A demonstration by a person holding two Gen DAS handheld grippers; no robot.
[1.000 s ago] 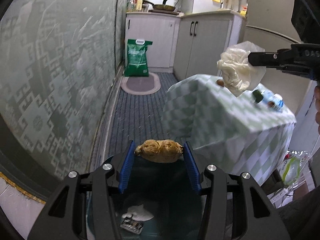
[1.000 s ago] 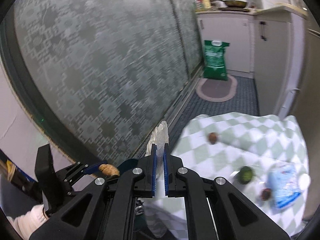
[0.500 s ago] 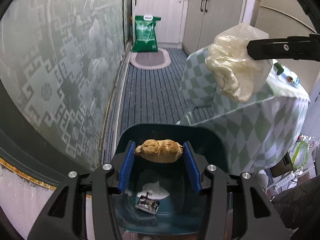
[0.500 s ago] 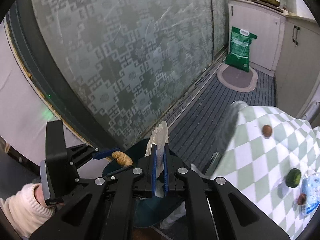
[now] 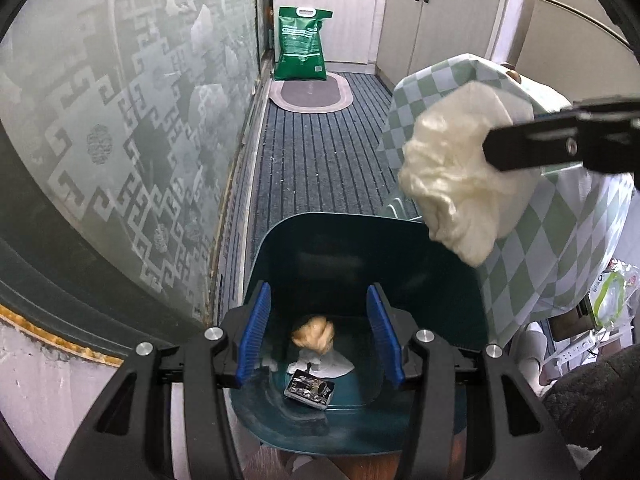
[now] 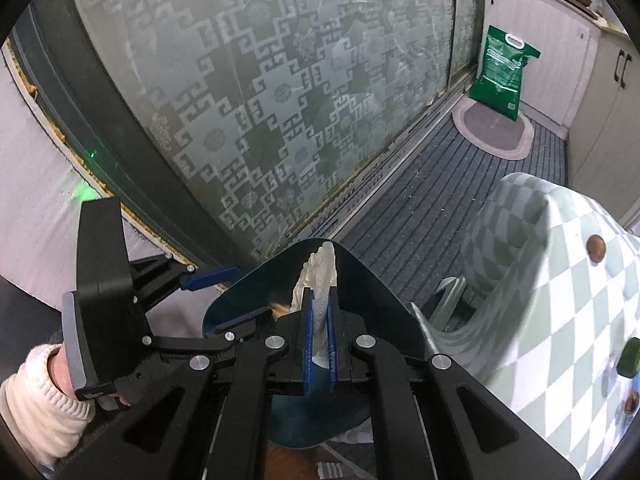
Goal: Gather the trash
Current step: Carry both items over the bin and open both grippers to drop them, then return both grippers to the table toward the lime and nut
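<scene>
Since half a second ago the left gripper (image 5: 320, 336) has let go of the brown lump (image 5: 313, 333), which now shows below and between its fingers inside the bin (image 5: 360, 240), either falling or just landed; the picture does not settle which.

Bin: dark teal, standing on the floor between the patterned glass door (image 5: 120, 120) and the worktop (image 5: 560, 240) with its checked cloth. Its position beside the worktop's near corner suits short transfers of rubbish.

Plastic bag (image 5: 460, 184): crumpled, pale, hanging from the right gripper (image 6: 319, 332), whose fingers are pinched nearly together on a fold of it. It is held over the bin's right rim, judged ready for dropping.

Left gripper: fingers spread wide, holding nothing, poised over the bin mouth.

Bin contents: the brown lump, a white scrap (image 5: 328, 362) and a small printed wrapper (image 5: 309, 389) on the bottom.

Remaining on the worktop, right wrist view: a brown round item (image 6: 596, 246) and a green one (image 6: 629, 362) toward the far edge, so collection is judged incomplete.
</scene>
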